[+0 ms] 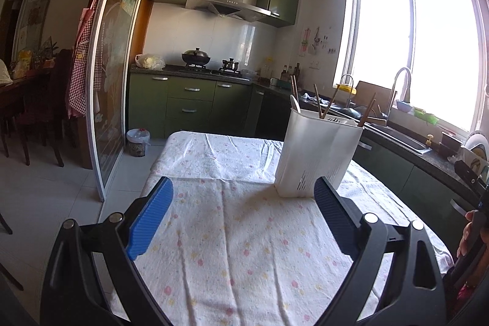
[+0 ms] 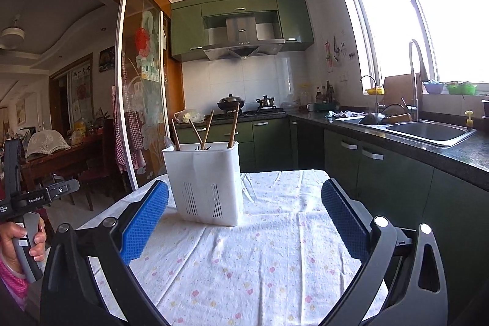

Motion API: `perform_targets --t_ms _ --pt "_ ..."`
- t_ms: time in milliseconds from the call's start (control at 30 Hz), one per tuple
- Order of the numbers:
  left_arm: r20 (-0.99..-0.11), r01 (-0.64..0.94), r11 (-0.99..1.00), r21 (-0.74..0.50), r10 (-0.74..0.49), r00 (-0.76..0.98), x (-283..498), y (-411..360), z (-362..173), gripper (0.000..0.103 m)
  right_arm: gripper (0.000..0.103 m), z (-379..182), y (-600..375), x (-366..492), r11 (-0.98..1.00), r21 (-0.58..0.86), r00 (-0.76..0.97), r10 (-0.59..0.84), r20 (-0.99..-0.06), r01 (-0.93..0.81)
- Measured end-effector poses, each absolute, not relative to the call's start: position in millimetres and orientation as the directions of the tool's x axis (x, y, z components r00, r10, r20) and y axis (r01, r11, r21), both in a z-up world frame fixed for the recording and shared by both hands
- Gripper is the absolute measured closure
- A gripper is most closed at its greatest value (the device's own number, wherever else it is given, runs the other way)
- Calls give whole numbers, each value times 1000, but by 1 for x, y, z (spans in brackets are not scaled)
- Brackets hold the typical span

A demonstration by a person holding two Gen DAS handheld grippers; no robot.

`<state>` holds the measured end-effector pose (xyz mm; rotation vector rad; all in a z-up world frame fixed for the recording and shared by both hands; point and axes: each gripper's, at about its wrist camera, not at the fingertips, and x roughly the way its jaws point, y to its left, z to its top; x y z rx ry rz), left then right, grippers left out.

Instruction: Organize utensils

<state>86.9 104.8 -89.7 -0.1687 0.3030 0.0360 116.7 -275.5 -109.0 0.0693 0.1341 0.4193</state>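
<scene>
utensil holder point(image 2: 205, 184) upright on tablecloth point(image 2: 259, 258), chopsticks point(image 2: 233, 124) inside | left tongs point(image 1: 243, 194) wide | right tongs point(image 2: 245, 197) wide

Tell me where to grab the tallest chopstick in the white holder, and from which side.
Grip the tallest chopstick on its bare upper shaft, above the white holder rim, coming from above with the right gripper. Only that part protrudes; it leans at the holder's right corner, apart from the other chopsticks, so the open fingers should fit around it.

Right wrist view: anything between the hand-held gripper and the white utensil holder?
Nothing: only bare floral tablecloth lies between the open right hand-held gripper and the utensil holder.
</scene>
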Motion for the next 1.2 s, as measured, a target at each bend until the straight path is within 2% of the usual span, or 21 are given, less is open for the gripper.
perform_targets --t_ms 367,1200 --pt "-272 -21 994 -110 -10 962 64 79 -72 12 5 -89 -277 77 914 40 906 405 -124 -403" --pt "-259 -8 996 -92 -16 966 52 70 -56 10 5 -78 -283 63 918 36 908 396 -134 -395"
